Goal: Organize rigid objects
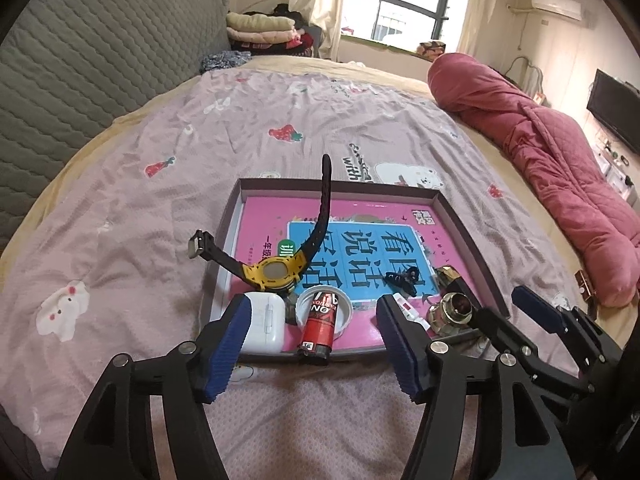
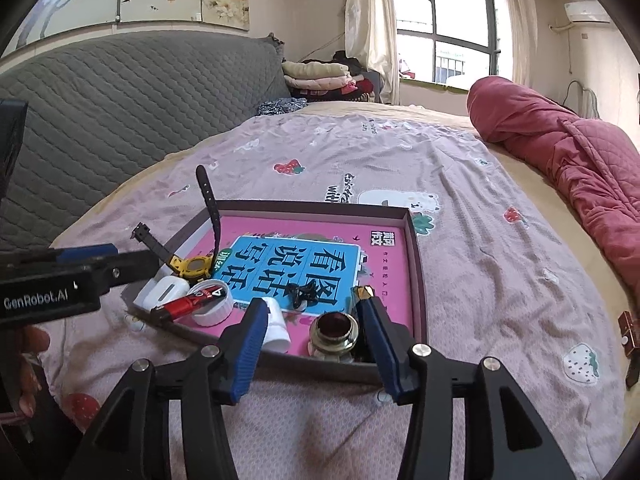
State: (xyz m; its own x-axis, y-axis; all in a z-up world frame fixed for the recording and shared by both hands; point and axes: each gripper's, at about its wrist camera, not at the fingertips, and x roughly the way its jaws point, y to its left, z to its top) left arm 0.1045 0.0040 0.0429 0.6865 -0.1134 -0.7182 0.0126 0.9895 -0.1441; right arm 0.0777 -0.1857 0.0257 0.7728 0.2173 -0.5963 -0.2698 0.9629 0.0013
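- Nearest to you, your left gripper (image 1: 312, 344) is hanging over the near edge of the tray (image 1: 448, 196), jaws spread wide and gripping nothing; the red lighter (image 1: 318, 326) is lying just beyond the gap between its blue pads.
- Going left to right along the tray's near side, you are looking at a white earbud case (image 1: 266, 322), a yellow watch (image 1: 272, 272) with one black strap sticking up and the other poking out over the left wall, and a white jar lid (image 1: 326, 308) with the red lighter lying across it and overhanging the near wall.
- Further right, a small white tube (image 2: 276, 322), a black clip (image 2: 304, 294) and a brass fitting (image 2: 334, 334) are sitting inside, with a gold-capped piece (image 2: 362, 292) just behind.
- Your right gripper (image 2: 316, 344) is hovering at the tray's near right corner, jaws released and empty, the brass fitting showing between them but untouched.
- Judging by this, the gathering is looking nearly done: every small object in view is already in the tray.
- What is left, probably, is tucking in the lighter and the watch strap.
- Off to the far right, a small brown object (image 2: 630, 330) is lying on the bedsheet (image 1: 120, 208); whether it belongs to the job is unclear.
- Nothing is blocking your way; a rolled pink quilt (image 1: 540, 152) is lying well apart.
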